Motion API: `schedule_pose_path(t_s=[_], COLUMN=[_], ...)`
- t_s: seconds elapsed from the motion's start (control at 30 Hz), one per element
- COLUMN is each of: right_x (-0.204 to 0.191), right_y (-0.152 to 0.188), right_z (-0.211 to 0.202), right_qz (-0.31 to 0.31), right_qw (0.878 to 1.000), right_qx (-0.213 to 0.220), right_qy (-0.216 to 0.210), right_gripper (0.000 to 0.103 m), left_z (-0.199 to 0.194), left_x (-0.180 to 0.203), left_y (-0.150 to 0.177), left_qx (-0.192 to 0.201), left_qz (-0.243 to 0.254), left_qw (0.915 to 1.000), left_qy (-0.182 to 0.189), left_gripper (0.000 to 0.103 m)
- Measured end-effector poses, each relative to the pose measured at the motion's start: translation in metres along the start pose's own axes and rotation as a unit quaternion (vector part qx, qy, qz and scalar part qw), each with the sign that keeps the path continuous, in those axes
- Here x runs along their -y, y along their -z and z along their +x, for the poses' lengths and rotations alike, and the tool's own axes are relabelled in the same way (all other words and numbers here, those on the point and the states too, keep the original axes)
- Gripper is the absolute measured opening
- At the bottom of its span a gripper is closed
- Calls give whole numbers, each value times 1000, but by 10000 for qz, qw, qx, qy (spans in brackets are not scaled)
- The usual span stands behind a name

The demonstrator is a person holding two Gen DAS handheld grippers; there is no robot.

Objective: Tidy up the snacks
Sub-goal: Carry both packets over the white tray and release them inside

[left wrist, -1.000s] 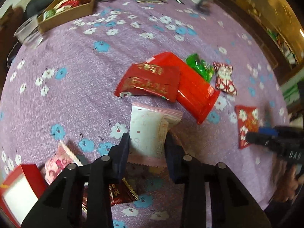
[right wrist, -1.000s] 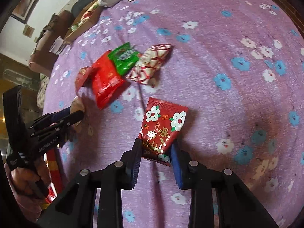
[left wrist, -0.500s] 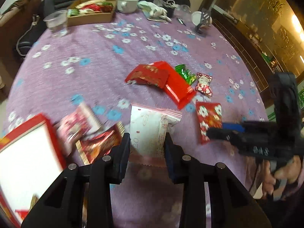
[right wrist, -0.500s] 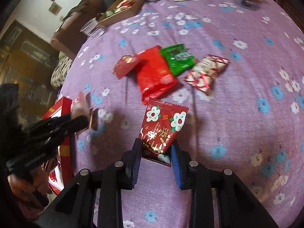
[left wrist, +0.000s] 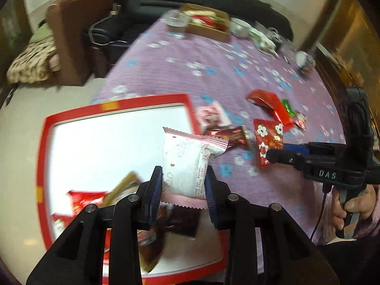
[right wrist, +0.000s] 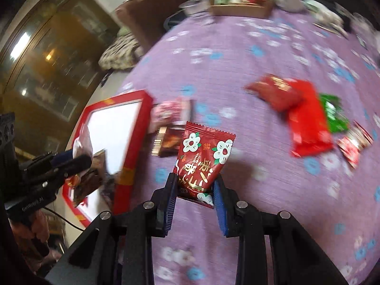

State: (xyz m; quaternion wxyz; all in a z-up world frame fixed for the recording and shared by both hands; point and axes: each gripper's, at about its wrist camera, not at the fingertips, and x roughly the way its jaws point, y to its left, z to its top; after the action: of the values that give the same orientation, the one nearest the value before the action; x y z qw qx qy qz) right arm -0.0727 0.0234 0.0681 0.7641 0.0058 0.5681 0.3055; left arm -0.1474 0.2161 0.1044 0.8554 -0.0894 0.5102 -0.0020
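A round bench [left wrist: 213, 78] wears purple flowered cloth; a brown sofa [left wrist: 71, 42] stands behind. The left claw [left wrist: 184, 185] clamps a pink-white crinkled packet [left wrist: 187, 159] above the red-rimmed box [left wrist: 114, 105]. The right claw [right wrist: 194, 190] clamps a glossy red flower packet [right wrist: 201, 156] over the cloth.

This is a living room in a home. A round table [left wrist: 213, 76] wears a purple cloth with little flowers. Snack packets [right wrist: 308, 121] lie on it, and a cardboard box [left wrist: 206, 27] of food sits at the far side with a cup [left wrist: 239, 27] and a glass [left wrist: 177, 23]. Behind the table is a dark sofa [left wrist: 190, 0]. A brown chair [left wrist: 68, 42] stands far left. A wooden cabinet with glass doors [right wrist: 52, 54] is on the left.
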Motion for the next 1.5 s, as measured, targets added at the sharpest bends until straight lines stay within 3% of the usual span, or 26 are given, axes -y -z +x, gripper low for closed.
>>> schedule_pose_path(t_s=[0.37, 0.7, 1.17, 1.5], right_x=[-89, -136, -157, -137], right_y=[-20, -31, -28, -34], right_z=[30, 44, 50, 48], right_qz=[-1143, -1835, -2198, -1730], right_qw=[9924, 9813, 9736, 9828], right_qx=[-200, -294, -362, -334], right_qy=[-411, -499, -489, -554], right_gripper=[30, 30, 33, 33], left_z=[-21, -22, -18, -13], left_x=[-35, -53, -61, -66], left_y=[24, 27, 29, 27], left_qx=[199, 245, 132, -21], left_qz=[-478, -708, -750, -783], left_qw=[9971, 9937, 9911, 9874], left_qy=[-552, -835, -1093, -1374], left_gripper=[32, 32, 32, 35])
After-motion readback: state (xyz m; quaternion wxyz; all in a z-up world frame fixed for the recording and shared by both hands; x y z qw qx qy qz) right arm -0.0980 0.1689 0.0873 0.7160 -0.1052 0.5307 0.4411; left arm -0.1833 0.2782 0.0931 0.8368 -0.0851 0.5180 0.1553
